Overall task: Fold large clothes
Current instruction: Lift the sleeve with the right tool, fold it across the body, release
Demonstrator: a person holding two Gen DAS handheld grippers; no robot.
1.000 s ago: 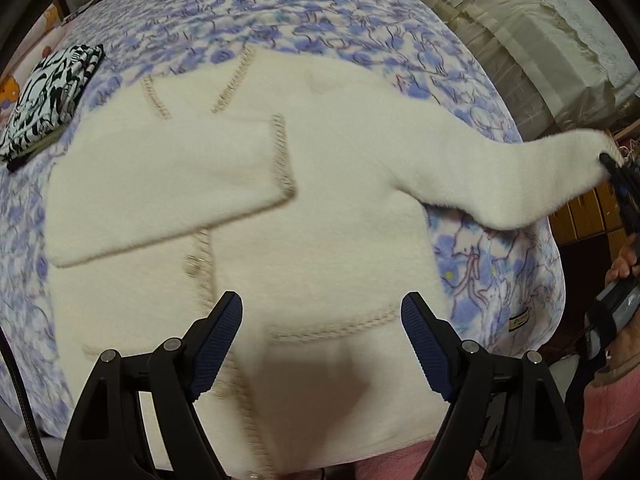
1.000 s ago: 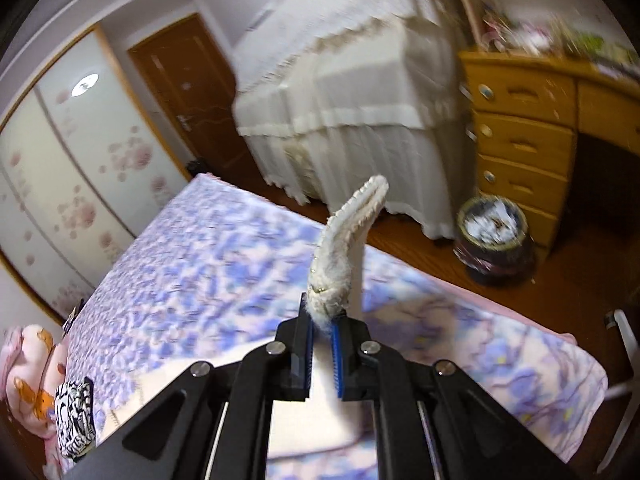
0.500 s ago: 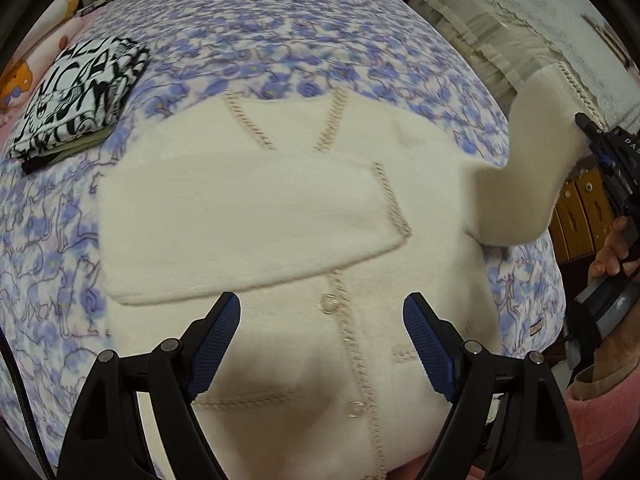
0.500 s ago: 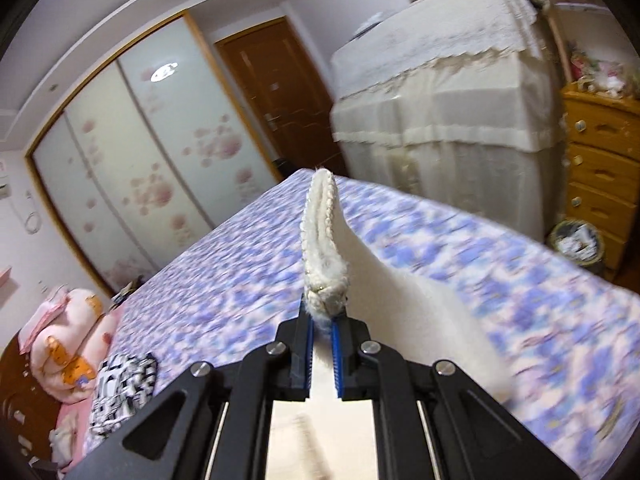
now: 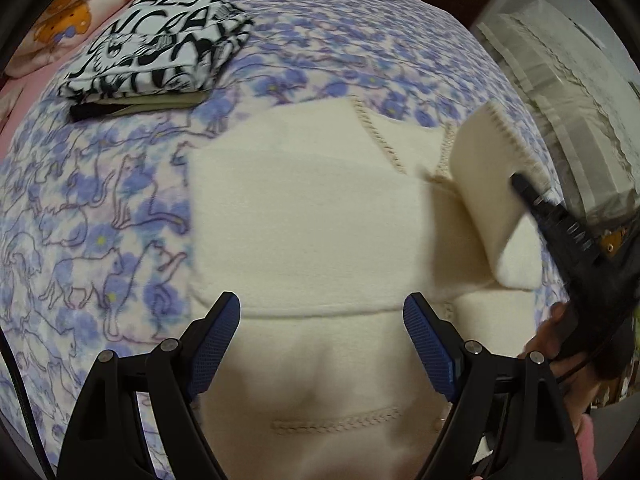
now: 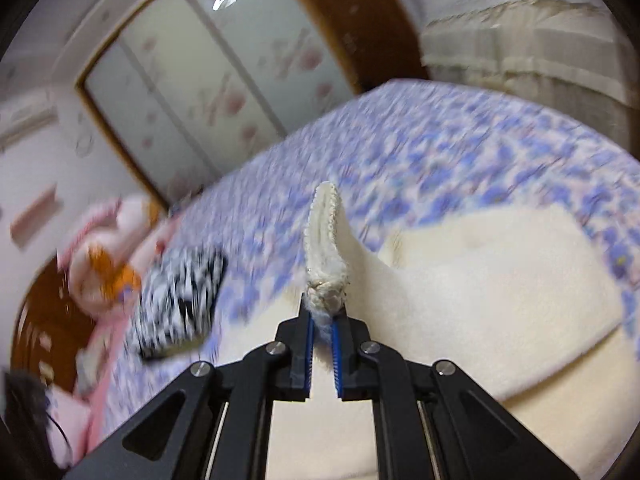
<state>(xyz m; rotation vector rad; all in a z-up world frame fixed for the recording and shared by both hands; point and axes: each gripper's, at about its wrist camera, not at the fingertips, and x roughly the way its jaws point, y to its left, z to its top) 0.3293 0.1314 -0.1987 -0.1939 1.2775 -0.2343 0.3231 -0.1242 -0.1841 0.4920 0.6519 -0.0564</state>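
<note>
A cream fleece cardigan (image 5: 312,216) with braided trim lies front-up on the blue floral bedspread (image 5: 80,216). One sleeve lies folded across its chest. My left gripper (image 5: 322,338) is open and empty, hovering over the cardigan's lower front. My right gripper (image 6: 321,330) is shut on the cuff of the other sleeve (image 6: 326,248) and holds it lifted over the cardigan body (image 6: 500,280). In the left wrist view that sleeve (image 5: 486,184) curls over the cardigan's right shoulder, held by the right gripper (image 5: 520,184).
A folded black-and-white patterned garment (image 5: 160,48) lies on the bed beyond the cardigan; it also shows in the right wrist view (image 6: 180,296). A pink pillow (image 6: 112,256) sits at the bed's head. Cream-covered furniture (image 5: 568,80) stands past the bed's right edge.
My right gripper has swung the held sleeve from out over the bed's edge inward, above the cardigan. My left gripper has shifted over the garment and stays open.
</note>
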